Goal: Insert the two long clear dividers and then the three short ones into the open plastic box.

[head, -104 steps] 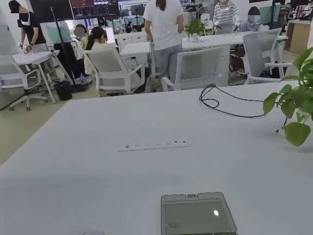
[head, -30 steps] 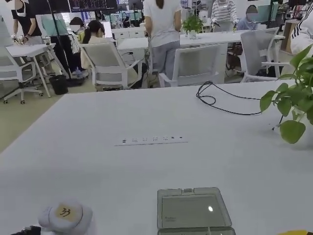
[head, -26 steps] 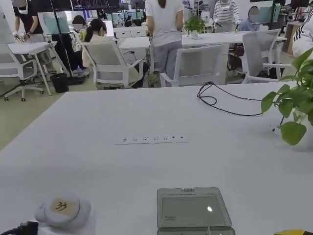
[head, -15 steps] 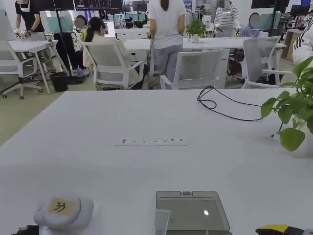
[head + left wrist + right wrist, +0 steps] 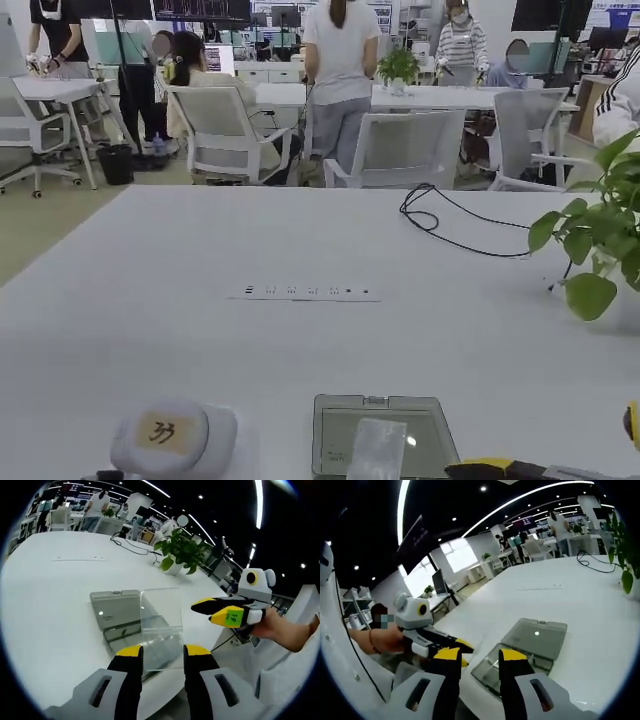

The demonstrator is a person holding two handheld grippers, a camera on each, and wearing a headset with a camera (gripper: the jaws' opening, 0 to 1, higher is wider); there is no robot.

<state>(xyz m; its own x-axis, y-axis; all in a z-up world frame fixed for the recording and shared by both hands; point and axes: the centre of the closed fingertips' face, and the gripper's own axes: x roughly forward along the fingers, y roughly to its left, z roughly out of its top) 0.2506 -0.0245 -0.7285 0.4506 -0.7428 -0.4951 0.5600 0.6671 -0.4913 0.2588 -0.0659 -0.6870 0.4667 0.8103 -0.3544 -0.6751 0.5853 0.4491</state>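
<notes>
A clear divider (image 5: 161, 625) has come up just above the open plastic box (image 5: 114, 609), clamped in the fingers of our left gripper (image 5: 162, 652). Our right gripper (image 5: 480, 655) waits near the box, fingers parted and empty. We judge insertion is about to begin.

The left gripper (image 5: 162, 655) points forward, its jaws pressed against the two side edges of a clear divider (image 5: 161, 625) (which stands upright between them). The right gripper (image 5: 480, 657), held in the right hand (image 5: 277, 630), aims across toward it, jaws parted around nothing.
</notes>
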